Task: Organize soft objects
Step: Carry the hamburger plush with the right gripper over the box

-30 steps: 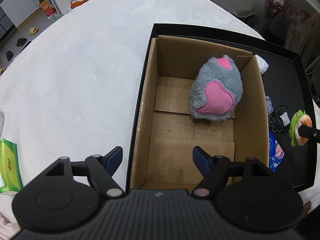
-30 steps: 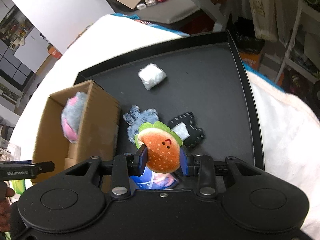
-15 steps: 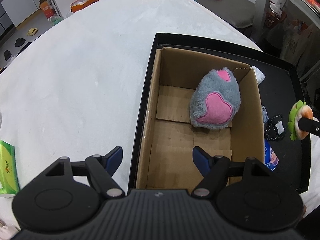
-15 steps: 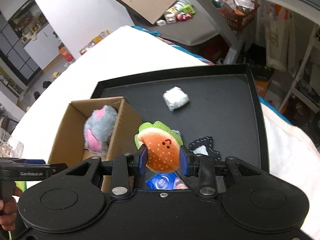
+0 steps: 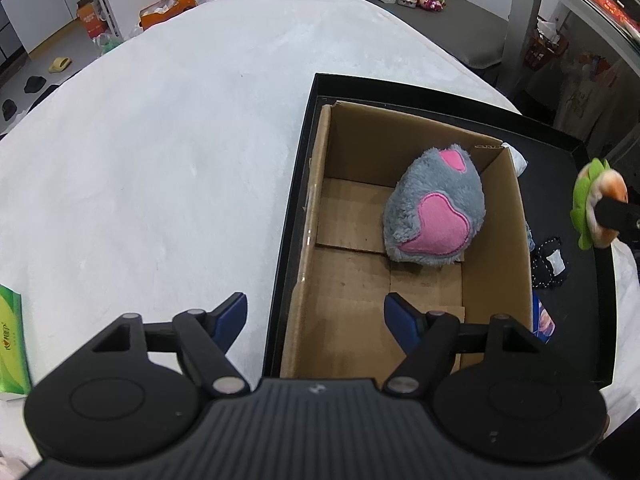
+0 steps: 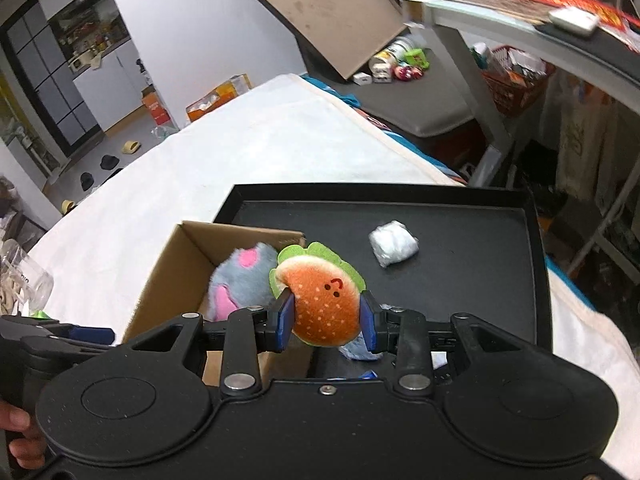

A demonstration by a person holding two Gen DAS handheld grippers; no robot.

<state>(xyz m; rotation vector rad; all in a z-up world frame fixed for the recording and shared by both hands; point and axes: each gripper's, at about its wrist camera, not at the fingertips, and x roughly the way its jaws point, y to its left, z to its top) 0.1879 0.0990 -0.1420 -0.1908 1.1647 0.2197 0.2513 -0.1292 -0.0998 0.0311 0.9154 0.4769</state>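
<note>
A plush burger (image 6: 326, 304) is pinched between the blue pads of the right claw (image 6: 326, 318), held in the air. Its bun is orange with pale speckles and a small stitched face of two dots and a red curl; a green felt lettuce frill rings its far edge. In the left wrist view the burger (image 5: 596, 208) is seen edge-on, far right of the left claw, with the right claw's dark finger across it.

Just beyond and left of the right claw, a grey plush (image 6: 240, 280) with pink patches is lying in an open box (image 6: 160, 276). From the left claw (image 5: 314, 314), whose jaws are spread wide with nothing between them, the grey plush (image 5: 434, 208) is seen ahead and to the right, against the box's (image 5: 324, 184) right wall; a pink heart-shaped patch is turned up.

The box is set in a black tray (image 6: 480, 248). On the tray, ahead and right of the right claw, a white wad (image 6: 393, 243) is lying. A dark scrap with white stitching (image 5: 550, 258) is seen right of the box. The tray is resting on a white cloth-covered counter (image 5: 160, 152).
</note>
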